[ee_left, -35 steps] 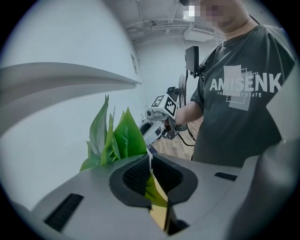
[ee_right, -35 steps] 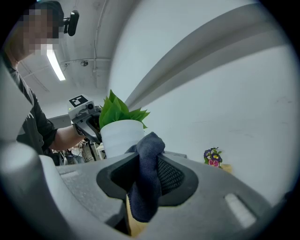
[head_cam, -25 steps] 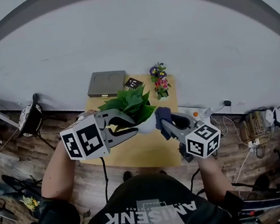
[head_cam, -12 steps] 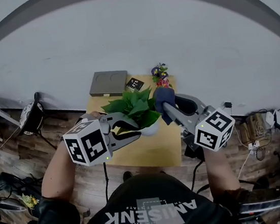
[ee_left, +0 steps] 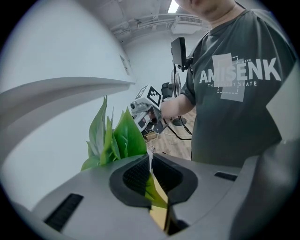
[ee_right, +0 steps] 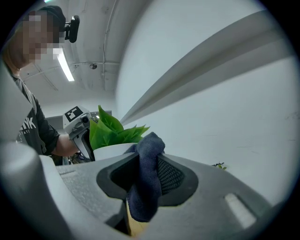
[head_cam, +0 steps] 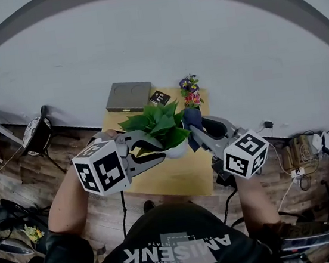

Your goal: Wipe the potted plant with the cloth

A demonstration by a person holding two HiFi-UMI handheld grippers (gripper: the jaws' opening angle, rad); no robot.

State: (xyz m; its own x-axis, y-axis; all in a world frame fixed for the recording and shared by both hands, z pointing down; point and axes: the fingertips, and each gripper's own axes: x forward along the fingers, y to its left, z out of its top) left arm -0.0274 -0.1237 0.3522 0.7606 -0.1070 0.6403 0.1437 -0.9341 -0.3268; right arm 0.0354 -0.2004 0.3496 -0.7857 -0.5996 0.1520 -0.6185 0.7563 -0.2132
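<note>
Counted: two grippers, one potted plant, one cloth, one bunch of flowers, one grey box, one black card, all on or over one bench [head_cam: 177,180].

The potted plant [head_cam: 160,124] is set near the middle of the bench. Its white pot [head_cam: 177,151] is filled by a single clump of broad green leaves. Behind it, along the back edge, the grey box [head_cam: 128,96], the black card [head_cam: 159,98] and the flowers [head_cam: 190,91] are lined up. What the flowers stand in cannot be made out.

Left gripper [head_cam: 157,148] is held at the plant's left side. Its fingers [ee_left: 136,176] are brought almost together, and one leaf [ee_left: 153,190] is pinched edge-on between the pads.

Right gripper [head_cam: 192,131] is held at the plant's right side, with its fingers [ee_right: 171,176] clamped on the dark blue cloth [ee_right: 146,180]. The cloth is bunched and stands out above the pads, with an end hanging below. From the head view the cloth [head_cam: 191,118] is seen just beside the right-hand leaves – contact cannot be confirmed.
</note>
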